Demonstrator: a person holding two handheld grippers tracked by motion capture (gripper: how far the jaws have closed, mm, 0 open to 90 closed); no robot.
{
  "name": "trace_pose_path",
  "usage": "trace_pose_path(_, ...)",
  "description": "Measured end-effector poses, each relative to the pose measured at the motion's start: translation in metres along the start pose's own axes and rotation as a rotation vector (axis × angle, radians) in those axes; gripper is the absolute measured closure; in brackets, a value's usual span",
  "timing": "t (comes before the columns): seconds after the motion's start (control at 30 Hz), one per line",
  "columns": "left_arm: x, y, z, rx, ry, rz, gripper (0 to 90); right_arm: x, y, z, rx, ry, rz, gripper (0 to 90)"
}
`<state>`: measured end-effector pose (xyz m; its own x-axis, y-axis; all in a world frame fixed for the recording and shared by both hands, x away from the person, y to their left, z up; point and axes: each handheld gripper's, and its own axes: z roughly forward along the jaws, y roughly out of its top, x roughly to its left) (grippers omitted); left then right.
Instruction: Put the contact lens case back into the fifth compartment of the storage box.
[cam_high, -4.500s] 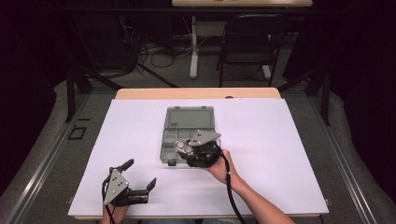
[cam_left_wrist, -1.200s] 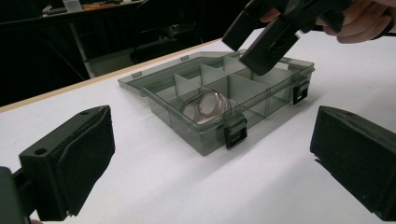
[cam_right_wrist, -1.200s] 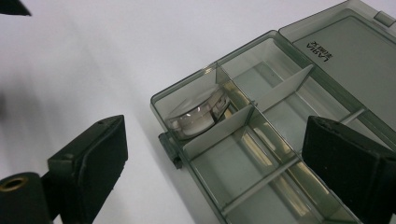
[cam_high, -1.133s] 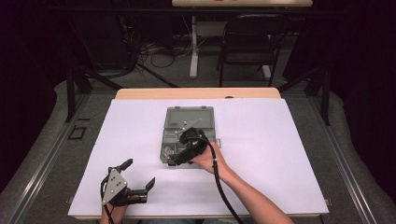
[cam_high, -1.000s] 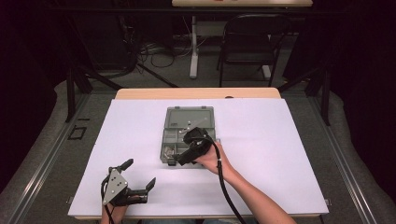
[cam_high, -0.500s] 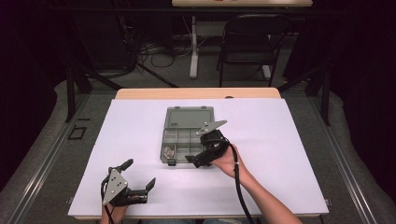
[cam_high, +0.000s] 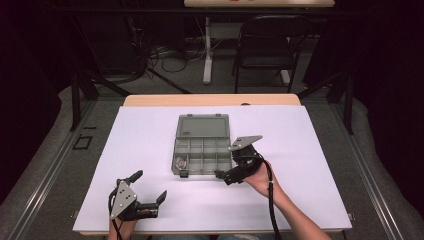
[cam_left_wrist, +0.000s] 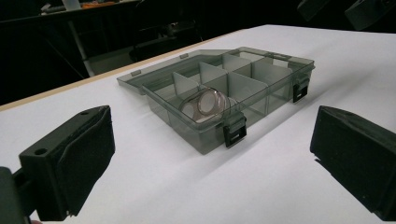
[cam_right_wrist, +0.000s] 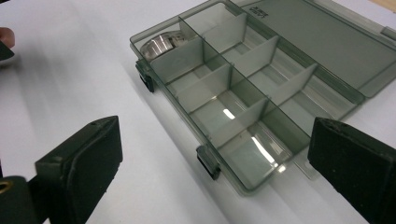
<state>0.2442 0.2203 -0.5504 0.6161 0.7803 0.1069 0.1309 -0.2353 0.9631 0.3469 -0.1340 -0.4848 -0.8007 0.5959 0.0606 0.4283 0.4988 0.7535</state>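
Note:
A smoky clear organizer box (cam_high: 202, 156) lies mid-table with its lid (cam_high: 202, 125) folded flat toward the far side. Its dividers show plainly in the left gripper view (cam_left_wrist: 243, 88) and the right gripper view (cam_right_wrist: 243, 93). A small round clear-and-shiny piece (cam_high: 180, 161) (cam_left_wrist: 205, 105) (cam_right_wrist: 161, 44) sits in the front-left compartment; the other compartments look empty. My right gripper (cam_high: 227, 169) (cam_right_wrist: 219, 156) is held open at the box's front right corner, jaws wide, nothing between them. My left gripper (cam_high: 150, 186) (cam_left_wrist: 217, 161) rests open near the table's front left, facing the box.
White table top (cam_high: 310, 150) spreads wide around the box. Two black latches (cam_left_wrist: 235, 133) hang on the box's front wall. A dark chair (cam_high: 265, 45) and floor cables stand beyond the far edge.
My right gripper has drawn back from over the box's compartments, moving right and toward the front, and now sits off the box. The left gripper has stayed put.

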Motion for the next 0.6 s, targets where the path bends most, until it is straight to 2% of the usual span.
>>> trace_pose_path(0.6, 0.000, 0.000, 0.000, -0.003, 0.000, -0.002, 0.1, -0.014, -0.039, -0.034, 0.000, -0.073, 0.034, 3.1)
